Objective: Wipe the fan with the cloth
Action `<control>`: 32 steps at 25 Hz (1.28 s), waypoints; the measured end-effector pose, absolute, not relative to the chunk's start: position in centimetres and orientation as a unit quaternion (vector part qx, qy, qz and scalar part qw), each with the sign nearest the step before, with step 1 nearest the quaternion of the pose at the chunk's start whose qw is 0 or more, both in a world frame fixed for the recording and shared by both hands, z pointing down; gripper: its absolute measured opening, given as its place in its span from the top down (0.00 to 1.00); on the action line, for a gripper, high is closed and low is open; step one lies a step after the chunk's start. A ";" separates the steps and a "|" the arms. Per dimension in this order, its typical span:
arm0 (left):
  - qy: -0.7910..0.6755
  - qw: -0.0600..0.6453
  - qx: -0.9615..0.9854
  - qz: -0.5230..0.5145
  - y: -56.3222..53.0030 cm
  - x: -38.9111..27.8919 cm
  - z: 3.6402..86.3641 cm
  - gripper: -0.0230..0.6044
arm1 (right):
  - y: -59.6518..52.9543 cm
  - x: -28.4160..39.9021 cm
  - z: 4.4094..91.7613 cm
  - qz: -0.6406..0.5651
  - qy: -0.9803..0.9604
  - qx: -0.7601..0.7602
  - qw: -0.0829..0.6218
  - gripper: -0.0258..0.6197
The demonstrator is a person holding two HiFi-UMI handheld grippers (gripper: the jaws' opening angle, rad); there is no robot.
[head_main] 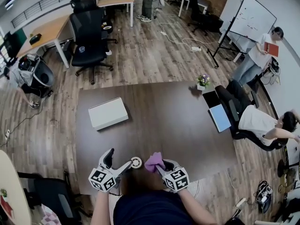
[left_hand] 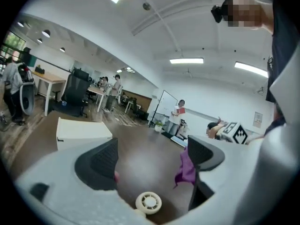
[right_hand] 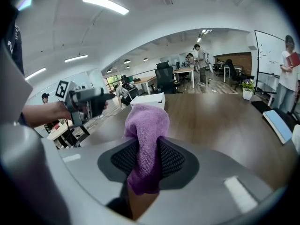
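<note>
Gripping the bunched purple cloth point(head_main: 153, 161) ready for wiping, right tool point(head_main: 161, 167) clamps it; left tool point(head_main: 118, 162) gapes wide, empty, beside fan point(head_main: 136, 162) on tabletop point(head_main: 159, 121), likely to steady it.

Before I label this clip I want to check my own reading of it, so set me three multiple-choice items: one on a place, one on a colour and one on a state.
1. Where does the fan lie?
A. on a shelf
B. on the table, near its front edge
C. in a drawer

2. What colour is the cloth?
A. purple
B. yellow
C. white

3. How do the jaws of the left gripper stand?
A. shut on the fan
B. shut on the cloth
C. apart, gripping nothing

Answers:
1. B: the head view shows the small round fan flat on the brown tabletop.
2. A: the cloth is purple in all three views.
3. C: the left gripper view shows its jaws wide apart, with the fan lying on the table below them.
</note>
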State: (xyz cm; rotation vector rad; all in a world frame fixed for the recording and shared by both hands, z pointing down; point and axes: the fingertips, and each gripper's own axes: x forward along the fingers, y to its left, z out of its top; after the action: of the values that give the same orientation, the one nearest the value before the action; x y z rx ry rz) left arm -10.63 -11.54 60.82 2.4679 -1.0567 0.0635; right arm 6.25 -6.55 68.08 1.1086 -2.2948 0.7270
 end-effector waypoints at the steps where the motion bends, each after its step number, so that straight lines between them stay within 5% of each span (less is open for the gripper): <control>1: -0.394 0.214 0.894 0.012 -11.6 -11.2 59.5 0.22 | -6.4 6.2 69.1 0.269 -0.837 0.404 0.254 0.76; 5: -0.433 0.164 0.886 -0.030 -11.9 -13.3 54.4 0.26 | -5.3 6.3 73.6 0.291 -0.821 0.391 0.298 0.76; 13: -0.478 0.106 0.867 -0.088 -10.8 -16.2 48.7 0.62 | -3.6 6.9 80.3 0.326 -0.784 0.381 0.367 0.76; 19: -0.495 0.091 0.858 -0.098 -9.6 -16.9 48.1 0.67 | -2.6 7.2 83.0 0.343 -0.766 0.372 0.396 0.76; 24: -0.529 0.075 0.841 -0.088 -9.2 -17.7 48.2 0.97 | -2.9 7.5 83.7 0.342 -0.761 0.386 0.393 0.74; 32: -0.535 0.088 0.836 -0.085 -9.1 -17.3 48.4 0.97 | -3.3 8.2 83.5 0.354 -0.760 0.390 0.381 0.65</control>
State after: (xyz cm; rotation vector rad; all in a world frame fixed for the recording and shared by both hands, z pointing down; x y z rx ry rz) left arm -17.33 -9.15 48.42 2.4898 -1.5916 -0.2543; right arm 8.15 -3.33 83.52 0.9960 -1.9402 0.9033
